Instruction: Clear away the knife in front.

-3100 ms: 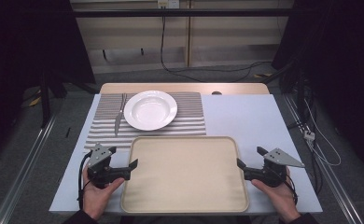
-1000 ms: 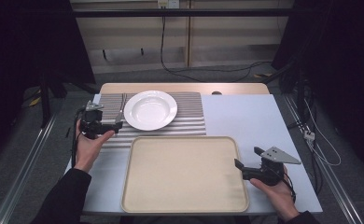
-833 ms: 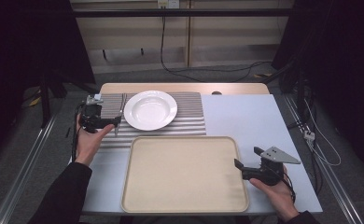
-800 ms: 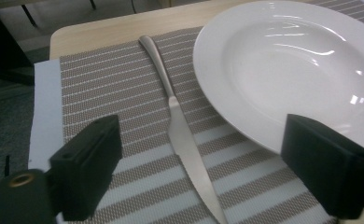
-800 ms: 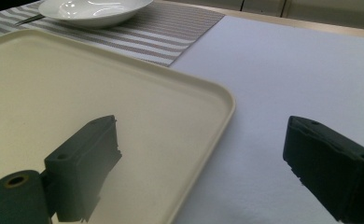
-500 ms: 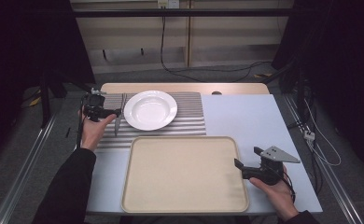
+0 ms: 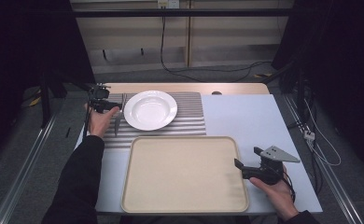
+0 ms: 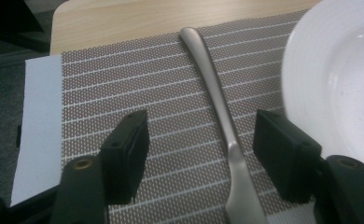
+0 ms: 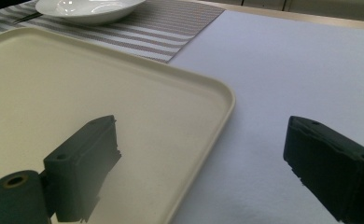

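You are holding the left gripper [image 8: 201, 154] wide open and empty, its jaws straddling the fork [image 8: 217, 116] handle without touching it. The fork is lying flat on the striped placemat [image 8: 138, 93], just beside the white plate [image 8: 339, 79]. It is probably light, stiff and slippery; taking it across the narrow handle looks soundest. Your right gripper [image 9: 203, 163] is resting open, straddling the tray [image 9: 124, 102] rim.

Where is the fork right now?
In the high view the fork lies on the striped placemat, just left of the white plate. The left gripper stands open over its handle, one jaw on each side.
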`<state>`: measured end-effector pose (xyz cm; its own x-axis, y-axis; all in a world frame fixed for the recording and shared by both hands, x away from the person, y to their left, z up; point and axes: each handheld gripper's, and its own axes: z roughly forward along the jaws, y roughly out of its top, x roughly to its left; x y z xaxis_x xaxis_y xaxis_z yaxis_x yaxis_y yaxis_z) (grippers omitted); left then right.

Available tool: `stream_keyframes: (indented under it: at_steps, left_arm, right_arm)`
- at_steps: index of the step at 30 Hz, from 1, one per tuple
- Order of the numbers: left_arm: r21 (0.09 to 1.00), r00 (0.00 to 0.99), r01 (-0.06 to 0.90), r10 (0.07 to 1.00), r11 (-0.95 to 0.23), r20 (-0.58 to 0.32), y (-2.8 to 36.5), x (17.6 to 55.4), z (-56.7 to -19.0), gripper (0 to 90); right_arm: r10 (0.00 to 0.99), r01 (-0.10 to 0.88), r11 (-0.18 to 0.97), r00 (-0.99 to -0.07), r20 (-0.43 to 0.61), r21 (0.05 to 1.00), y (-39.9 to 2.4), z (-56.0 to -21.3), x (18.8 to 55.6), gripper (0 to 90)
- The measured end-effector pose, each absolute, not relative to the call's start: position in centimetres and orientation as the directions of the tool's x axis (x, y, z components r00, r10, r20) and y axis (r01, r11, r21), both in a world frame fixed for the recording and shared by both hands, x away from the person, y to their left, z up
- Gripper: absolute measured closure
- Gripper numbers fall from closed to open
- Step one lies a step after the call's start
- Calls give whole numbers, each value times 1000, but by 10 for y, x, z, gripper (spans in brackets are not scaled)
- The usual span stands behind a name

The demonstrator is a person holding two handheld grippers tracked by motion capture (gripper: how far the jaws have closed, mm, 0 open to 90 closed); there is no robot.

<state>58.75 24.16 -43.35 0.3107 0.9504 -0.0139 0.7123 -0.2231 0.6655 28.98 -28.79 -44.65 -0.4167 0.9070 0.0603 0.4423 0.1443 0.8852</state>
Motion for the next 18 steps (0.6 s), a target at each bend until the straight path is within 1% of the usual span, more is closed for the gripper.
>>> stream_keyframes:
  at_steps: [2, 3, 8, 9, 11, 14, 15, 18]
  left_arm:
    - [662, 308, 717, 951, -220, -17, 242, 591, -436, 367]
    - [653, 309, 724, 951, -221, -20, 243, 593, -437, 401]
    - [655, 304, 727, 952, -206, -38, 238, 597, -443, 439]
    - [652, 306, 730, 951, -204, -45, 236, 597, -444, 471]
    - [636, 293, 743, 956, -208, -30, 232, 598, -448, 511]
    - [644, 282, 745, 957, -172, -71, 233, 601, -453, 534]
    - [638, 286, 751, 955, -169, -84, 234, 602, -453, 565]
    - [627, 287, 757, 956, -185, -64, 230, 605, -453, 583]
  right_arm:
    - [907, 443, 145, -417, 60, 885, -288, -447, 290, 100]
    - [907, 444, 147, -417, 59, 884, -288, -447, 290, 100]
    - [906, 444, 149, -419, 58, 883, -288, -447, 290, 100]
    - [906, 444, 149, -419, 58, 883, -288, -447, 290, 100]
    - [906, 447, 148, -420, 61, 882, -288, -447, 290, 100]
    - [905, 448, 147, -420, 63, 882, -288, -447, 290, 100]
    - [904, 446, 147, -423, 63, 883, -288, -447, 290, 100]
    - [904, 449, 147, -423, 65, 882, -288, -447, 290, 100]
